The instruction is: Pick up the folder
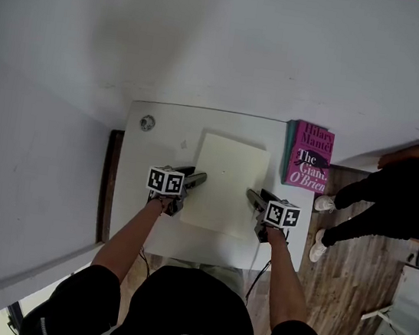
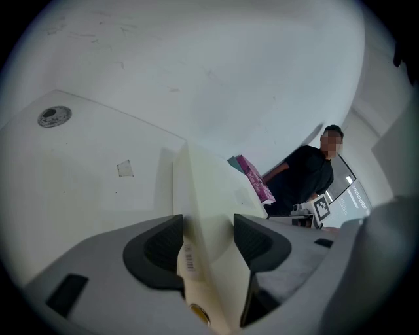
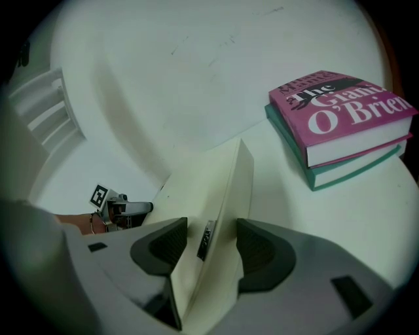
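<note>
A cream folder (image 1: 224, 174) is in the middle of the white table (image 1: 144, 165), gripped at its two near corners. My left gripper (image 1: 202, 177) is shut on its left edge. In the left gripper view the folder (image 2: 209, 190) runs edge-on between the dark pads (image 2: 157, 252) of that gripper (image 2: 208, 243). My right gripper (image 1: 250, 196) is shut on the right edge. In the right gripper view a barcode label on the folder (image 3: 226, 186) sits between this gripper's (image 3: 211, 243) jaws. A shadow lies beside the folder; I cannot tell if it is off the table.
A pink book (image 1: 310, 155) lies on a teal book (image 3: 353, 163) at the table's far right corner. A round metal disc (image 1: 148, 122) sits near the far left corner. A person in black (image 1: 399, 197) stands on the wooden floor to the right. A white wall is behind the table.
</note>
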`<state>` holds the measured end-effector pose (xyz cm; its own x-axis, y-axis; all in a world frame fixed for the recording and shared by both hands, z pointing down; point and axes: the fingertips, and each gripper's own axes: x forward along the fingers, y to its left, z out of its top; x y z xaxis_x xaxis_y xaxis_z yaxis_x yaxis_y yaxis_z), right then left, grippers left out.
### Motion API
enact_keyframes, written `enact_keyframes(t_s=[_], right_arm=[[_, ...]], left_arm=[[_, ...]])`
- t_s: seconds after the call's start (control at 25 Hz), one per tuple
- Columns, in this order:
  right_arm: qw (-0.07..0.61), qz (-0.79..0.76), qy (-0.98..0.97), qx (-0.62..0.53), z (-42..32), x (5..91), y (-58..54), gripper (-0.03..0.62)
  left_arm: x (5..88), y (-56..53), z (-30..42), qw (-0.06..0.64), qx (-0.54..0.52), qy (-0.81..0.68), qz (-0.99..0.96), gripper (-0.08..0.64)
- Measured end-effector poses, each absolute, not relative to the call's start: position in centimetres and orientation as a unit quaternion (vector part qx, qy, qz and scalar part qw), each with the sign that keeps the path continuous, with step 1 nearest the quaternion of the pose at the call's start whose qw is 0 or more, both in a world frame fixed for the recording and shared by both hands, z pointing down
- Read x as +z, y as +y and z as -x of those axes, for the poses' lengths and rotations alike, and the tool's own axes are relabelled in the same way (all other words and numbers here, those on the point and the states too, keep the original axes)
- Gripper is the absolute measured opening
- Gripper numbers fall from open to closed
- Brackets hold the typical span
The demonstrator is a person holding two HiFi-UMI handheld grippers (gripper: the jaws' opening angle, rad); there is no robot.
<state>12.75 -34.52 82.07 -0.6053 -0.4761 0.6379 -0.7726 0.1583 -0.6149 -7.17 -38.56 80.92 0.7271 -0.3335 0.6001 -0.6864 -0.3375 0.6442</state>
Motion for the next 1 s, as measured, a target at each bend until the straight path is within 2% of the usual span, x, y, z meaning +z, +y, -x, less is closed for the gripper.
enact_keyframes(t_s=[0.4, 1.0], right_arm=[[0.158, -0.421, -0.766, 0.459, -12.7, 79.6, -34.2, 0.249], [0.162, -0.448, -0.805, 0.354, -12.2, 72.0, -32.9, 0.244]], left_arm=[[78.8, -37.5, 6.9, 0.455, 0.191, -0.314, -0.811, 0.242], [71.2, -35.8, 7.2, 0.341, 0.196, -0.319, -0.862, 0.242]])
